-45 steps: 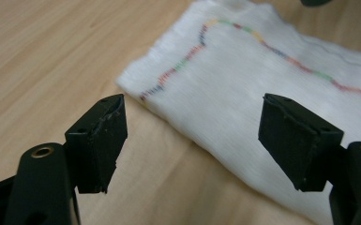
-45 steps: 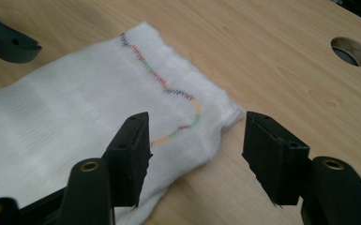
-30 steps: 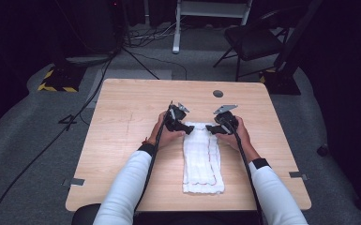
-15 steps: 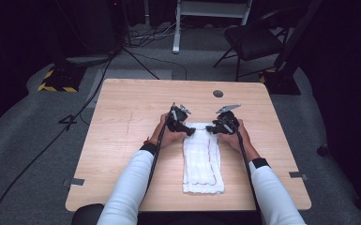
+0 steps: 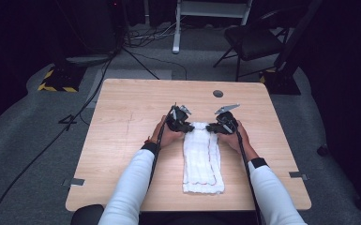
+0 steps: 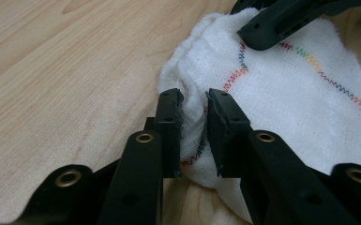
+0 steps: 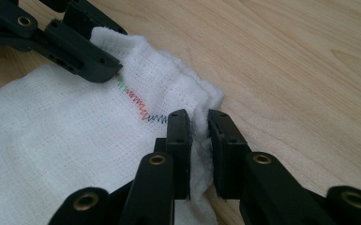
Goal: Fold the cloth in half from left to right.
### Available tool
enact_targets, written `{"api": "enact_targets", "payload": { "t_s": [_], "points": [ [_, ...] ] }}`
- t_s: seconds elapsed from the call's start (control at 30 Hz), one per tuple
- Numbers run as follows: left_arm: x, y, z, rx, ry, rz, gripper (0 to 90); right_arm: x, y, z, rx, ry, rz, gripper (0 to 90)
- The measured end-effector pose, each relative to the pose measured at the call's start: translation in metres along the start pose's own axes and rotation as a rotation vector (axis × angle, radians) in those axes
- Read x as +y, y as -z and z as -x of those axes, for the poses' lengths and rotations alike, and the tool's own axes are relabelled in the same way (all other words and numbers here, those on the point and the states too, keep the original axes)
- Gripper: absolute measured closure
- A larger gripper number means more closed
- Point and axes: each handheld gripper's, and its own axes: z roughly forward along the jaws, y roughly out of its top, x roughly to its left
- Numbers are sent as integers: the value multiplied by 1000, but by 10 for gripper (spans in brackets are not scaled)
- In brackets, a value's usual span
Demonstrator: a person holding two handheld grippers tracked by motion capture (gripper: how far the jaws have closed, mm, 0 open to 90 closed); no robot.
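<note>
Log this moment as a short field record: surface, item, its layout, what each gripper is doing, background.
surface: light wooden table
item: white cloth with multicoloured zigzag stitching
layout: folded into a long strip, lying flat, running from the person's edge toward mid-table
left gripper: shut on the cloth's far left corner
right gripper: shut on the cloth's far right corner
cloth at far end: bunched at both pinched corners
background: black chair, floor cables
</note>
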Motion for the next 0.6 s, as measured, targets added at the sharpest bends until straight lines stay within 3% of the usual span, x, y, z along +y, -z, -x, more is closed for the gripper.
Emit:
{"api": "enact_targets", "payload": {
  "t_s": [0.17, 0.6],
  "points": [
    [1, 0, 1, 6, -16, -8, 766, 0, 0, -6, -34, 44, 0, 816],
    [4, 0, 5, 33, -47, -21, 804, -2, 0, -10, -70, 60, 18, 829]
  ]
}}
